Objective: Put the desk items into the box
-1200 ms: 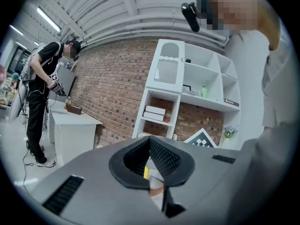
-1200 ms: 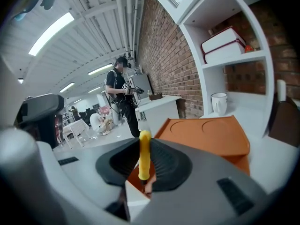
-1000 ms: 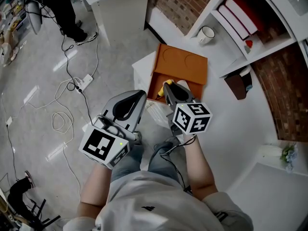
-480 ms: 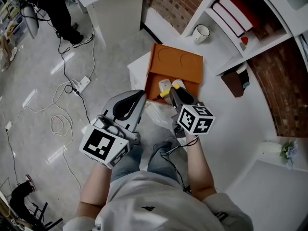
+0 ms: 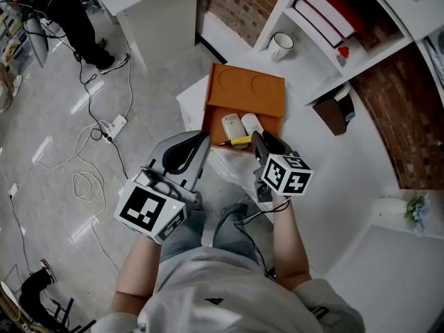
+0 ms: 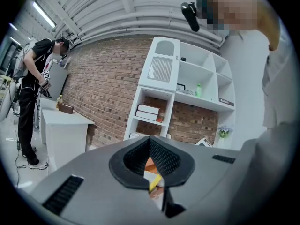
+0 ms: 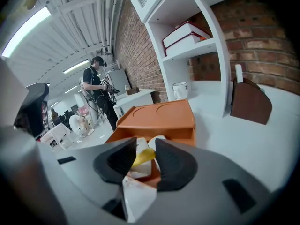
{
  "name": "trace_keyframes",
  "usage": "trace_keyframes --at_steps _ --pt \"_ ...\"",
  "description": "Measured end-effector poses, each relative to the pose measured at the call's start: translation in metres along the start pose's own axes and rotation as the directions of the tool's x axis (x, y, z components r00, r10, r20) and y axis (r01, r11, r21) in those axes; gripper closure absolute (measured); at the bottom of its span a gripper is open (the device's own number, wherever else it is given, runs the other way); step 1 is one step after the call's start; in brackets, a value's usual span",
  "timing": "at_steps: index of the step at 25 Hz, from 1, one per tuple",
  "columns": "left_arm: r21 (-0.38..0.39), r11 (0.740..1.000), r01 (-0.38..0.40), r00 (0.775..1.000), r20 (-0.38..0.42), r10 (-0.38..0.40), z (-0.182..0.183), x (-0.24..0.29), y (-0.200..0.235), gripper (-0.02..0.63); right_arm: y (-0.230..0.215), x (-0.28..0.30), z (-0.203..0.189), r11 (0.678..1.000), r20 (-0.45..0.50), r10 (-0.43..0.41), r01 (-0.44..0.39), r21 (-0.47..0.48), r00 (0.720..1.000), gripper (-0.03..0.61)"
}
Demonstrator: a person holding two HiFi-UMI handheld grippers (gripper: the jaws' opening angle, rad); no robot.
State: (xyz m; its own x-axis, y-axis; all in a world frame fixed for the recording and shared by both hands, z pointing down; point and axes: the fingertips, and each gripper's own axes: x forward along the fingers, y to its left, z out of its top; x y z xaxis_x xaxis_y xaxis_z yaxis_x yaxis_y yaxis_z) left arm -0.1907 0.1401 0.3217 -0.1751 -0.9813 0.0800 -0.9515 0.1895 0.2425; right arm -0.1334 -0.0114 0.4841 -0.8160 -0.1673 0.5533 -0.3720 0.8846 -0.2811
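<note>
Head cam steep down; L claw (image 5: 202, 137), R claw (image 5: 258, 137) cams fwd, close; orange box (image 5: 244, 94) prob. shared.

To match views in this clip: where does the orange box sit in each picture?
Head view: orange box upper centre, lid open, items inside.
Left gripper view: only an orange sliver shows low centre; the rest is hidden.
Right gripper view: centre of the picture, its lid facing up.
Shared landmark: the stacked books on the white shelf.
</note>
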Motion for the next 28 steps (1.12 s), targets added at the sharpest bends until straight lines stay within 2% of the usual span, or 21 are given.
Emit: trace_keyframes --at_steps 6,16,23,28 --pt "0.005 0.999 0.032 0.999 0.002 -0.032 0.002 0.01 -0.012 0.601 0.0 -0.013 0.014 1.0 0.048 0.012 -0.012 -0.003 0.999 0.459" --pt "0.019 0.994 0.107 0.994 0.004 -0.107 0.008 0.032 -0.037 0.601 0.009 -0.043 0.043 0.999 0.148 0.05 -0.047 -0.022 0.988 0.568" --pt "0.029 0.981 0.19 0.982 -0.003 -0.19 0.009 0.053 -0.064 0.6 0.016 -0.078 0.066 0.997 0.24 0.072 -0.061 -0.056 0.968 0.569" --pt "0.038 0.966 0.257 0.966 -0.013 -0.256 0.008 0.067 -0.086 0.601 0.011 -0.103 0.08 0.998 0.305 0.054 -0.042 -0.046 0.951 0.569"
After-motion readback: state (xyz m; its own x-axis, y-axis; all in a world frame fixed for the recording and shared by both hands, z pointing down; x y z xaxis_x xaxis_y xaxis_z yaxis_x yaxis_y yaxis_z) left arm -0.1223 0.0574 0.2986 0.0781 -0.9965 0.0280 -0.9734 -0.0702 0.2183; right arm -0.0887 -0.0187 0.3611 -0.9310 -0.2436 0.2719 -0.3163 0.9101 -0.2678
